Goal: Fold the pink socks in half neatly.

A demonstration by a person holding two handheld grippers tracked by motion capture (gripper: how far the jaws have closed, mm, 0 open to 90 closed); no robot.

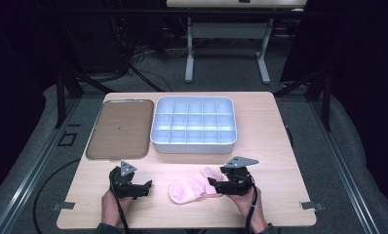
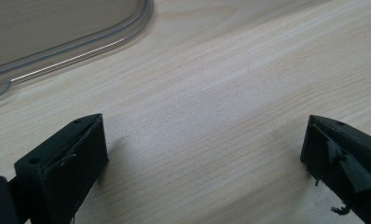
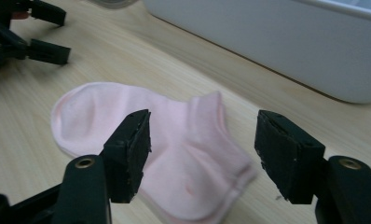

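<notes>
A pink sock [image 1: 192,189] lies flat on the wooden table [image 1: 270,156] near its front edge. My right gripper [image 1: 213,185] is at the sock's right end, its jaws apart. In the right gripper view the sock [image 3: 95,112] spreads under and past the right gripper [image 3: 202,135], whose pads do not press on it. My left gripper [image 1: 148,187] rests left of the sock, apart from it, open over bare wood [image 2: 204,144]. The left gripper [image 3: 44,32] also appears far off in the right gripper view.
A white box with several compartments [image 1: 194,146] stands at the middle back of the table, its wall [image 3: 267,42] close behind the sock. A brown flat tray [image 1: 119,129] lies to its left, its rim [image 2: 72,44] just beyond my left gripper.
</notes>
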